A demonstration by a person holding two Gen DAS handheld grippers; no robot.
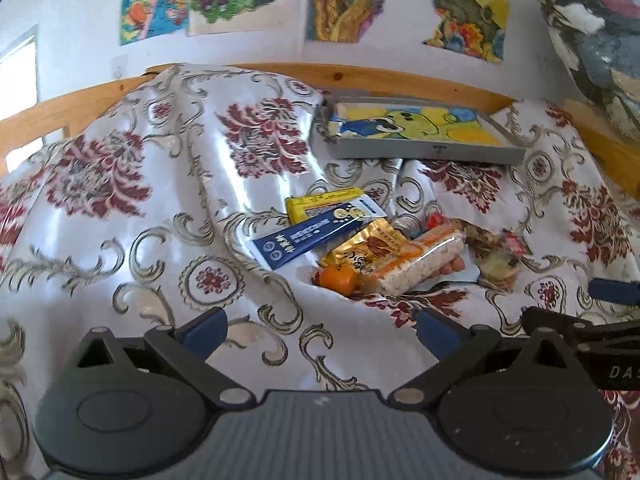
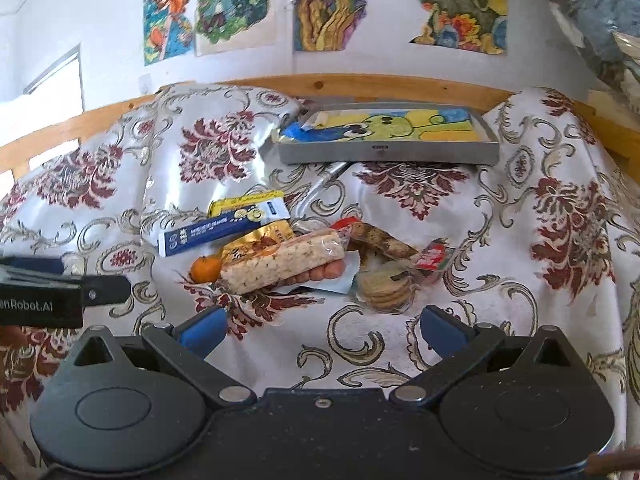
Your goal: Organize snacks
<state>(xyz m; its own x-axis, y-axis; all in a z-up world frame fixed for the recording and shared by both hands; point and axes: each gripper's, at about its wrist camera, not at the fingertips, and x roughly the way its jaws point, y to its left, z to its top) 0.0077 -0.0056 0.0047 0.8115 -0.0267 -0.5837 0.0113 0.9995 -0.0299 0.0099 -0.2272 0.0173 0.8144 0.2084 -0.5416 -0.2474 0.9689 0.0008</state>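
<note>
Maroon-flowered white cloth [image 2: 400,208], orange tangerine [image 2: 205,268], grey tray [image 2: 384,152].

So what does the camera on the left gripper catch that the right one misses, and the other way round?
Only the left wrist view shows the right gripper coming in from its right edge, and more of the bundled checkered fabric at upper right.

Only the right wrist view shows the left gripper at its left edge, and the stack of round cookies clearly.

Both show open blue-padded fingers, the snack pile with the rice cracker pack, the mandarin, the blue packet, and the grey tray.
</note>
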